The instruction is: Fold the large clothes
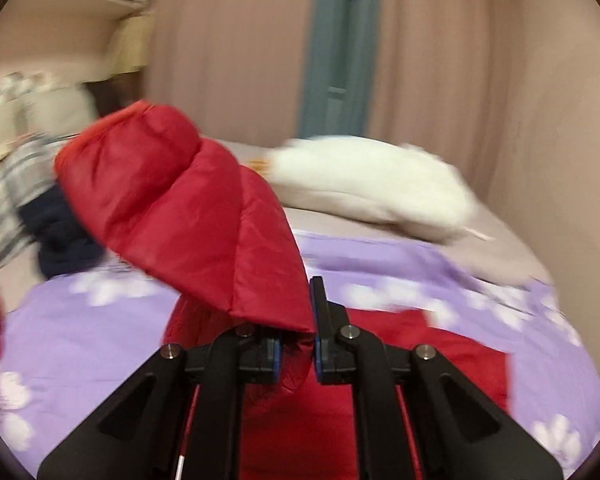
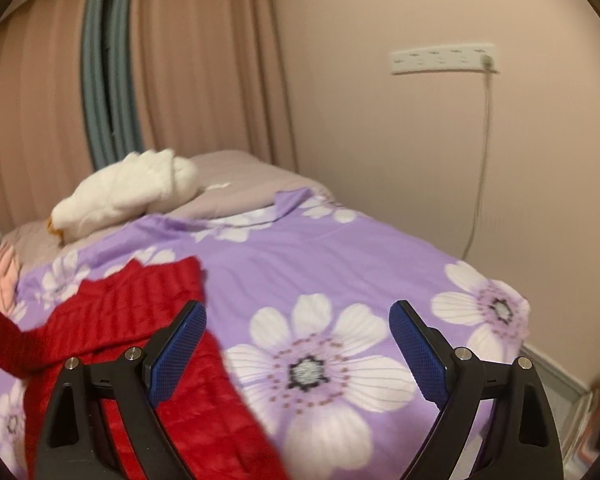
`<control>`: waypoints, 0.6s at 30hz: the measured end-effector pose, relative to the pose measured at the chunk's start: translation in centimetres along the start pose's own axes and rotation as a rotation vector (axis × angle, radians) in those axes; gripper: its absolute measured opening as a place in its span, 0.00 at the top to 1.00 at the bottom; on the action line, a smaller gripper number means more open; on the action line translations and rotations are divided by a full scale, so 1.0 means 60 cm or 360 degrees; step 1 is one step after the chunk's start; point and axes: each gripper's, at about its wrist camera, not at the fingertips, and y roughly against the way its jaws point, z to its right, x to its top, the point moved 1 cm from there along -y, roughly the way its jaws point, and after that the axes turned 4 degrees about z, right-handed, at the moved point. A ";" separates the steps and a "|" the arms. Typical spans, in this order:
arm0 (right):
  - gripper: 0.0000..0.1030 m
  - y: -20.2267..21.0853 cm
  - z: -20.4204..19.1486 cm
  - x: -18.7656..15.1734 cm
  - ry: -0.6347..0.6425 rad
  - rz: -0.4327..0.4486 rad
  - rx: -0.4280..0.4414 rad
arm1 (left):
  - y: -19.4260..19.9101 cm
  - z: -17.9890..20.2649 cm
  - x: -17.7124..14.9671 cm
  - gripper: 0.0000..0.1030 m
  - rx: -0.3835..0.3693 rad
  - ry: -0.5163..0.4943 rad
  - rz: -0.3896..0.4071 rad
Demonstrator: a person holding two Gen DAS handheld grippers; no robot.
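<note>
A red quilted puffer jacket (image 1: 188,216) lies on the purple flowered bedspread (image 1: 80,332). My left gripper (image 1: 296,344) is shut on the end of a red sleeve, which stands up and arches away to the left above the bed. The jacket's body (image 1: 300,412) lies under this gripper. In the right wrist view the jacket (image 2: 132,312) lies at the left on the bedspread (image 2: 340,264). My right gripper (image 2: 298,336) is open and empty, above the bedspread just right of the jacket's edge.
A white plush toy (image 2: 128,196) lies on a beige pillow (image 2: 236,176) at the bed's head, also in the left wrist view (image 1: 372,176). Dark and striped clothes (image 1: 28,208) are piled at the left. Curtains (image 1: 236,48) stand behind; a wall with a power strip (image 2: 444,58) is at right.
</note>
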 end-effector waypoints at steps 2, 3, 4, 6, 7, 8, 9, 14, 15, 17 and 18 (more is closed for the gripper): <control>0.10 0.003 0.017 0.000 -0.0010 -0.0007 0.0001 | -0.011 0.083 -0.020 0.89 -0.0125 -0.0077 -0.0036; 0.10 0.003 0.023 -0.001 -0.0003 -0.0018 0.0005 | -0.019 0.124 -0.035 0.89 -0.0192 -0.0101 -0.0067; 0.10 0.003 0.027 0.000 0.0006 -0.0023 0.0002 | -0.027 0.156 -0.051 0.89 -0.0246 -0.0108 -0.0103; 0.10 0.004 0.036 0.000 0.0024 -0.0027 -0.0020 | -0.046 0.211 -0.090 0.89 -0.0287 -0.0109 -0.0169; 0.10 0.006 0.040 0.000 0.0025 -0.0024 -0.0018 | -0.055 0.235 -0.107 0.89 -0.0289 -0.0137 -0.0198; 0.10 0.007 0.044 0.001 0.0021 -0.0023 -0.0011 | -0.061 0.255 -0.128 0.89 -0.0294 -0.0169 -0.0234; 0.10 0.008 0.051 0.002 0.0014 -0.0025 -0.0005 | -0.067 0.275 -0.148 0.87 -0.0302 -0.0206 -0.0292; 0.10 0.010 0.064 0.003 0.0057 -0.0047 -0.0067 | -0.078 0.299 -0.190 0.81 -0.0290 -0.0266 -0.0509; 0.10 0.011 0.064 0.003 0.0057 -0.0044 -0.0071 | -0.069 0.285 -0.185 0.79 -0.0305 -0.0242 -0.0507; 0.10 0.012 0.058 0.002 0.0040 -0.0056 -0.0041 | -0.043 0.262 -0.173 0.67 -0.0314 -0.0200 -0.0458; 0.10 0.011 0.055 0.002 0.0036 -0.0061 -0.0023 | -0.026 0.247 -0.167 0.53 -0.0312 -0.0183 -0.0419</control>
